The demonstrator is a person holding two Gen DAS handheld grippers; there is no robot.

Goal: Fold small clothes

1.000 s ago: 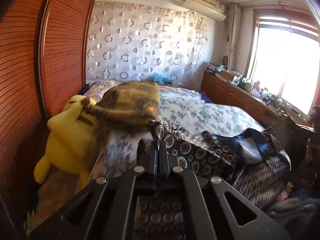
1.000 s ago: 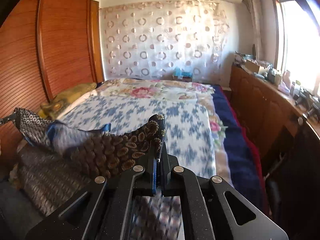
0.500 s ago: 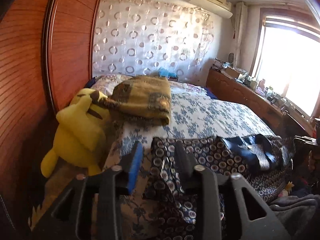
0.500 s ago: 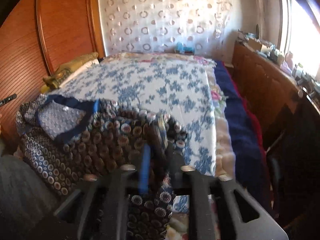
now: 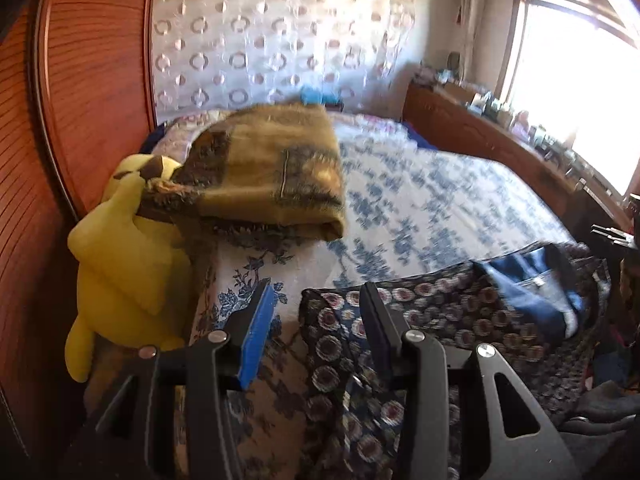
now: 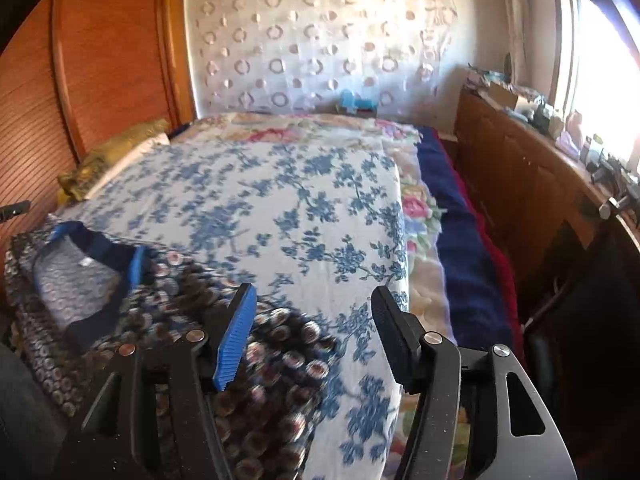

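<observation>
A dark garment (image 5: 460, 312) with a round medallion pattern and a navy neckline lies spread flat across the near edge of the bed. It also shows in the right wrist view (image 6: 168, 320), at lower left. My left gripper (image 5: 316, 304) is open and empty over the garment's left corner. My right gripper (image 6: 312, 312) is open and empty over the garment's right corner and the bedspread.
The bed has a blue-flowered white bedspread (image 6: 280, 208). A folded mustard blanket (image 5: 276, 176) and a yellow plush toy (image 5: 124, 264) sit at the bed's left. A wooden headboard (image 5: 80, 80) stands left, and a wooden sideboard (image 6: 520, 168) runs along the right under the window.
Both grippers were shut on the garment's corners and held it up. They have lowered it onto the bed, opened and let go. The garment now lies flat.
</observation>
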